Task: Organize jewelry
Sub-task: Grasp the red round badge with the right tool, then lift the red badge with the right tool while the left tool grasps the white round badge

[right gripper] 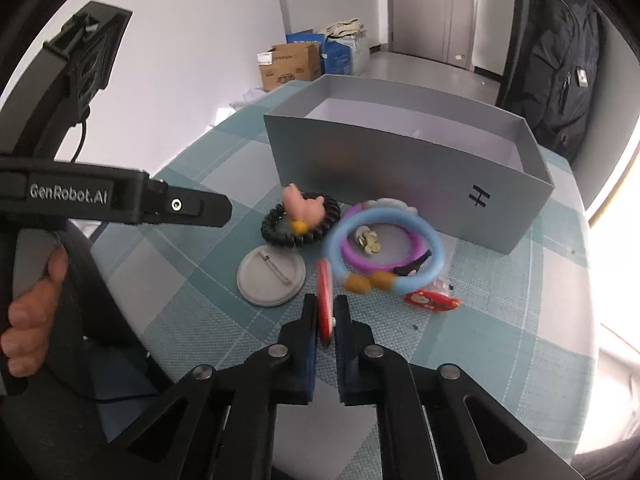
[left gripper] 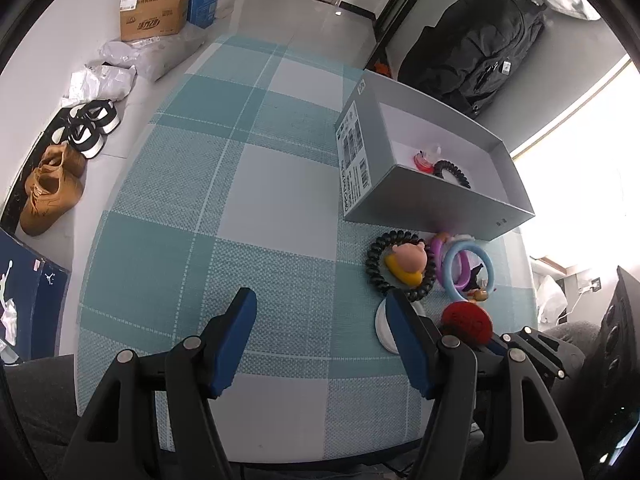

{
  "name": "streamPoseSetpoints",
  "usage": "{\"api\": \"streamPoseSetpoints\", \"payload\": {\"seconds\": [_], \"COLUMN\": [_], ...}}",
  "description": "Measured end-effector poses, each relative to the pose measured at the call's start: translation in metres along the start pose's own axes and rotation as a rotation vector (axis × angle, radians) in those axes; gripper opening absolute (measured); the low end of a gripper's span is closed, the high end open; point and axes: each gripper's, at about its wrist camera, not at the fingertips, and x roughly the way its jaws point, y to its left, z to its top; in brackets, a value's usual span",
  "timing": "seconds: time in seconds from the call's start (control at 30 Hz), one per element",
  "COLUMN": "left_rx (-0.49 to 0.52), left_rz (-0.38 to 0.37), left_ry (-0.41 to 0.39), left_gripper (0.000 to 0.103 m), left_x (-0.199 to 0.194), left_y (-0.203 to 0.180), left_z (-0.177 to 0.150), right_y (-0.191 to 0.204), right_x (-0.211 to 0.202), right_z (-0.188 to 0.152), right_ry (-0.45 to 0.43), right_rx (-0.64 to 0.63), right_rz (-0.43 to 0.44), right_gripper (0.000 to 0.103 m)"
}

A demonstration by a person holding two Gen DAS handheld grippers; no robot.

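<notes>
The right gripper (right gripper: 325,312) is clenched on a red badge (right gripper: 324,300), low in the frame's center. The left gripper (left gripper: 320,316) hangs released over the checked cloth (left gripper: 240,184).

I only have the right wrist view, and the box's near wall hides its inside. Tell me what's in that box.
Observer: In the left wrist view, the grey box holds a black coil hair tie with a small pink-red piece beside it.
Operator: Report the left gripper's jaws.
Observer: The left gripper is open, with nothing between its fingers, above the checked cloth.
Operator: Describe the face of the red disc I see edge-on.
Observer: The red disc is round and all red, with a raised pattern I can't read. The right gripper is shut on it.
</notes>
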Motion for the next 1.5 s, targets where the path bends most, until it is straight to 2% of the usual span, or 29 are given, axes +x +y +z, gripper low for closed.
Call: {"api": "streamPoseSetpoints", "payload": {"seconds": [0.23,0.4,0.67,0.77,0.87,1.03,1.2,1.27,1.33,1.5], "left_rx": [0.017,0.087,0.227,0.258,0.292,0.361,0.353,0.352,0.362,0.396], "left_rz": [0.004,-0.005,-0.012,0.038,0.074,0.182,0.186,0.184,0.176,0.144], "left_ry": [-0.012,-0.018,0.005,0.019,0.002,-0.027,-0.045,-0.048,-0.052,-0.035], "left_gripper": [0.062,0.062,0.062,0.062,0.063,0.063,0.063,0.058,0.039,0.037], "left_x": [-0.002,-0.003,0.005,0.014,0.017,0.023,0.021,0.023,0.021,0.024], "left_y": [-0.004,-0.016,-0.044,-0.052,-0.061,-0.072,-0.071,-0.075,-0.078,-0.087], "left_z": [-0.002,-0.01,-0.022,-0.025,-0.027,-0.033,-0.034,-0.032,-0.035,-0.037], "right_y": [-0.005,-0.022,-0.057,-0.062,-0.066,-0.07,-0.075,-0.078,-0.081,-0.08], "right_x": [-0.016,-0.026,-0.047,-0.052,-0.058,-0.067,-0.074,-0.075,-0.076,-0.08], "right_z": [0.002,0.007,0.013,0.012,0.012,0.008,0.006,0.005,0.005,0.004], "right_ry": [-0.054,-0.096,-0.17,-0.187,-0.204,-0.222,-0.242,-0.243,-0.245,-0.256], "right_rx": [0.031,0.117,0.221,0.237,0.242,0.259,0.276,0.292,0.304,0.304], "right_rz": [0.071,0.116,0.076,0.076,0.076,0.08,0.081,0.086,0.091,0.091], "right_gripper": [0.006,0.006,0.007,0.006,0.006,0.007,0.007,0.007,0.007,0.007]}}
